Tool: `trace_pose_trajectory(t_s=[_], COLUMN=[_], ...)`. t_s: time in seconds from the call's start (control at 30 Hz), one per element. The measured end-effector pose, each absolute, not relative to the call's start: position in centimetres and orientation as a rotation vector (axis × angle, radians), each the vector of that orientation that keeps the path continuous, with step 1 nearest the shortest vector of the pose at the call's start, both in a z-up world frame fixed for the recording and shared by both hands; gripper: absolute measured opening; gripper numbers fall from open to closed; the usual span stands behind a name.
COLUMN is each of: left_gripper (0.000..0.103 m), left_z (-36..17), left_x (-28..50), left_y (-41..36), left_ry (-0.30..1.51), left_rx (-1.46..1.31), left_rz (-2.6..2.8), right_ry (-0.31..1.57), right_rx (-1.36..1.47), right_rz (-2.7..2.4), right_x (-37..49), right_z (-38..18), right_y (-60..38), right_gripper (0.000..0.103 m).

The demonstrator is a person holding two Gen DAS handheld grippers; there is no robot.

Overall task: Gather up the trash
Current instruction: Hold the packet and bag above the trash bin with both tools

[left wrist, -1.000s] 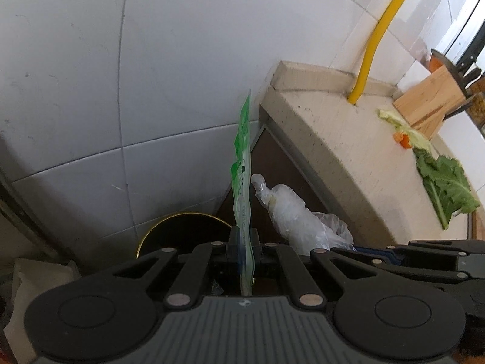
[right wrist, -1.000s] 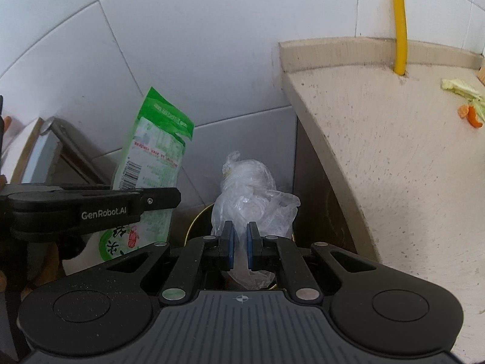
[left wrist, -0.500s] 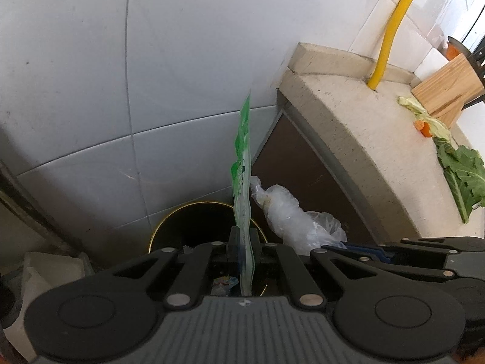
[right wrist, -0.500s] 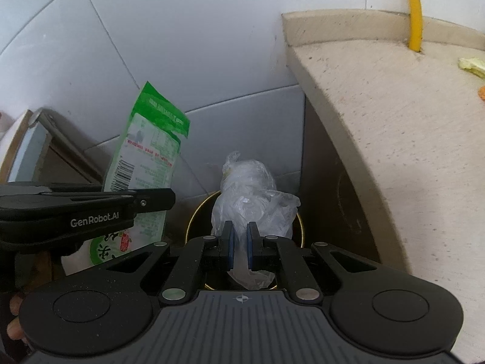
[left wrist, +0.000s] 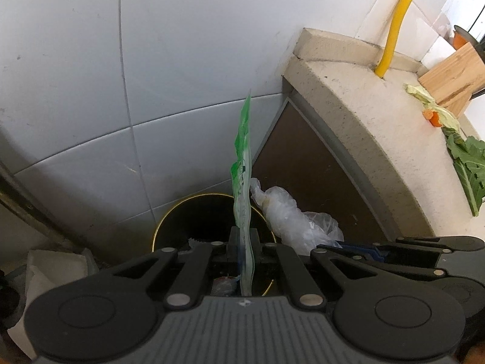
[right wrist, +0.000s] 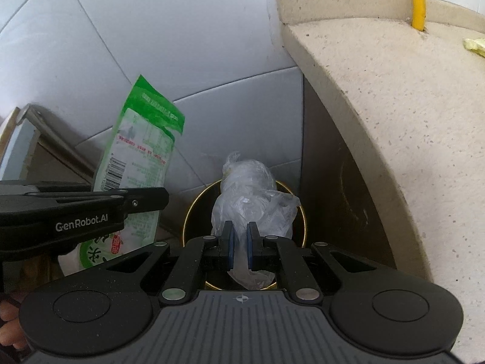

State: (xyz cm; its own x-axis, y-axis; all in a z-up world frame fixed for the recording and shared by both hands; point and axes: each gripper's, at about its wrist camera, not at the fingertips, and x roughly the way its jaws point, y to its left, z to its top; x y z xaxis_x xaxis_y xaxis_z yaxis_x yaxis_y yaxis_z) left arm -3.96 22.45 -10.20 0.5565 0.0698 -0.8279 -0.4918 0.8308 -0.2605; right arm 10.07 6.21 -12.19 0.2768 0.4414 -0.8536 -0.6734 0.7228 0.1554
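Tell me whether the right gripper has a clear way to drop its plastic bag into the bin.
Probably yes: the right gripper holds the clear plastic bag right over the bin, whose mouth looks unblocked; the green packet hangs off to one side.

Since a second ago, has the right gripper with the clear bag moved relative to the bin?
Yes. The right gripper holding the clear plastic bag has come down toward the trash bin, whose rim now rings the bag.

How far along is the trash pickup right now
Some trash already lies inside the bin. In hand: left gripper pinches a green wrapper; right gripper clamps a clear plastic bag over the bin. Left: dropping both, plus vegetable scraps on the counter.
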Motion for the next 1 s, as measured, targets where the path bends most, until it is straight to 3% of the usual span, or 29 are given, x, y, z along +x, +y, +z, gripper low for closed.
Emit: trace_pose_trajectory(t_s=[1.0], left_gripper=[0.001], left_z=[-11.5], left_x=[-2.8], left_y=[23.1], left_ry=[0.983], left_rx=[-0.533], left_rz=[0.387], right_ry=[1.094], right_rx=[-0.283], right_rz=[0.746], right_x=[11.2], right_z=[-13.3], right_y=[7.5], right_gripper=[0.012])
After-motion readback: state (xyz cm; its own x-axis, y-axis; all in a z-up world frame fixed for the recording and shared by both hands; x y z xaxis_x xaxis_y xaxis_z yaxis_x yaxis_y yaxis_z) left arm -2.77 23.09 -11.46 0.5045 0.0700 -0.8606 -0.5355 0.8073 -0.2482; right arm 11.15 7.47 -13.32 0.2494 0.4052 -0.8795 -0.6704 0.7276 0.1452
